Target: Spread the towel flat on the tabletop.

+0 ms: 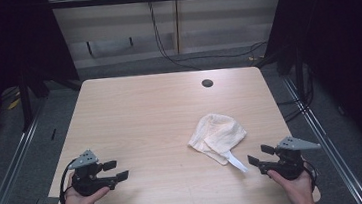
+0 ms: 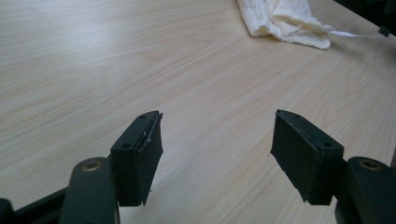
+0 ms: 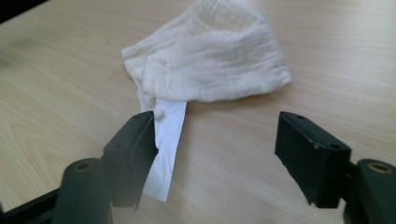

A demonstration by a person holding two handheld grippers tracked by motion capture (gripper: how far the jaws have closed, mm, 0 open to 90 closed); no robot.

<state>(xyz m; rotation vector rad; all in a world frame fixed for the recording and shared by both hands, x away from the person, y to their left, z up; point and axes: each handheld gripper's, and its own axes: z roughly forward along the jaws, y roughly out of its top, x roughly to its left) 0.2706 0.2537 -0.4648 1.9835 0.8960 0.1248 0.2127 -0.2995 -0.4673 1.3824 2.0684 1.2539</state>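
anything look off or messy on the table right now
Only the cream cloth: it lies crumpled and loosely bunched right of centre on the table, not flat or folded. Its white label sticks out toward the open right gripper. No spill or damage shows.

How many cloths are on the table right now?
1. The cream cloth lies crumpled on the table's right half, its white tag pointing toward the open right gripper. It is bunched up, so a second layer underneath cannot be ruled out.
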